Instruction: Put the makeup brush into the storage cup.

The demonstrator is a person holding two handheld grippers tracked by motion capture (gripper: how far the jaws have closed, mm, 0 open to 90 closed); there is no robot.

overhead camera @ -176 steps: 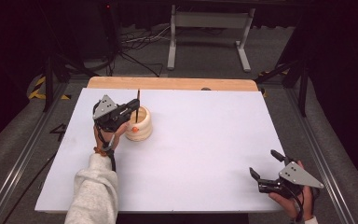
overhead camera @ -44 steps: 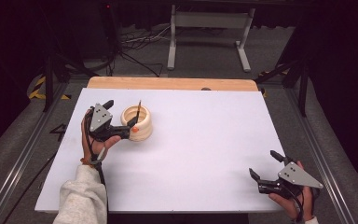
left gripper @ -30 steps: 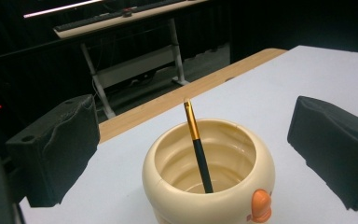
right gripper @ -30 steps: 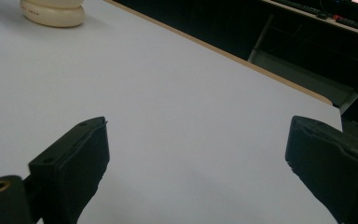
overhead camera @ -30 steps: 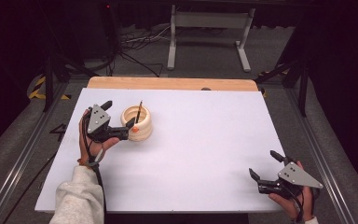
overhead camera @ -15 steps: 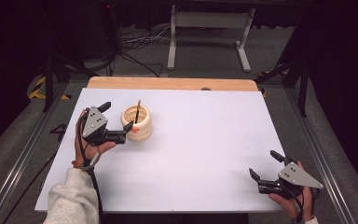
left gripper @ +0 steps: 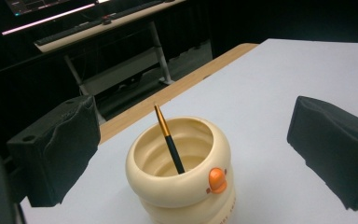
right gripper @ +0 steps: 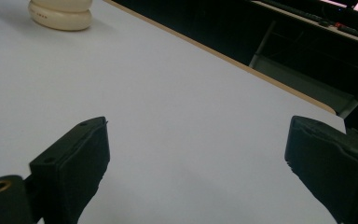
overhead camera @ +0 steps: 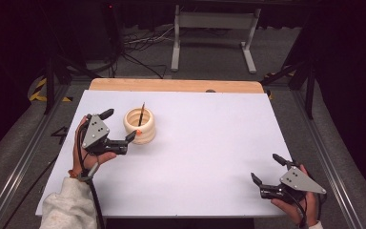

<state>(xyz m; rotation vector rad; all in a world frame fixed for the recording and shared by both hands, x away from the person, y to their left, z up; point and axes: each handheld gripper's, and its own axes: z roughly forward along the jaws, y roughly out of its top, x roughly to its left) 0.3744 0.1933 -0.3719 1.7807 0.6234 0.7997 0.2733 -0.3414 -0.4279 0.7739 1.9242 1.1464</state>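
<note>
A cream ribbed cup with an orange duck beak [overhead camera: 140,125] [left gripper: 182,170] stands upright on the white table [overhead camera: 209,143], left of centre. A thin black and gold brush [overhead camera: 141,113] [left gripper: 168,138] leans inside it. My left gripper [overhead camera: 120,126] [left gripper: 191,149] is open just left of the cup, apart from it, its jaws wide on either side of the cup in the left gripper view. My right gripper [overhead camera: 267,169] [right gripper: 205,168] rests open near the table's front right corner with nothing between its jaws. The cup's base [right gripper: 60,14] sits far off in the right gripper view.
A wooden strip [overhead camera: 176,85] runs along the table's far edge. Beyond it are a metal stand [overhead camera: 214,28] and cables on the floor [overhead camera: 133,47]. Rails [overhead camera: 24,152] flank the table on both sides.
My left gripper has let go of the brush, now standing in the cup, and has drawn back leftward and toward the person. The right gripper has stayed still.
</note>
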